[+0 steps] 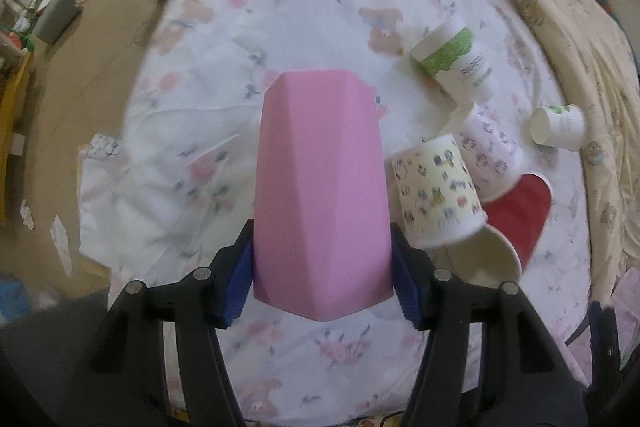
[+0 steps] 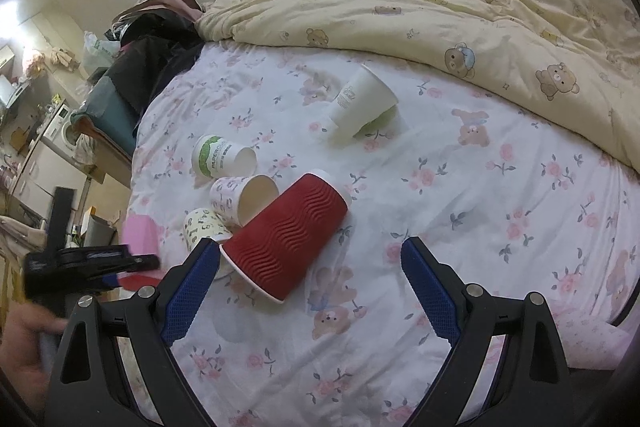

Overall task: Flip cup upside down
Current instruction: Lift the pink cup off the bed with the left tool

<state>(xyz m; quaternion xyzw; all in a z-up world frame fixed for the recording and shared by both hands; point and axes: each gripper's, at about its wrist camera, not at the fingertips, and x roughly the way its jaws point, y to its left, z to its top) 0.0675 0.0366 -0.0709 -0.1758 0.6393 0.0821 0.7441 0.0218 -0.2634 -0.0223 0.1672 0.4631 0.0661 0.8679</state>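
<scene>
A: Left wrist view is showing the pink faceted cup (image 1: 322, 195) clamped between the blue pads (image 1: 239, 283) of the left gripper (image 1: 322, 281), held above the floral bedsheet (image 1: 224, 39), flat closed end pointing far from the camera.

B: So which step is underway?

A: Carrying, I'd judge; the turn-over looks unfinished, since the cup is lying along the fingers, not standing on its rim.

B: And the next move?

A: Probably rolling the wrist until the mouth is facing down, then lowering onto bare sheet left of the clutter: the cartoon-print paper cup (image 1: 436, 195) and red ripple cup (image 2: 286, 237) are lying just to the right.

B: The other tool?

A: The right gripper (image 2: 310, 283) is hovering with jaws wide apart, holding nothing.
</scene>
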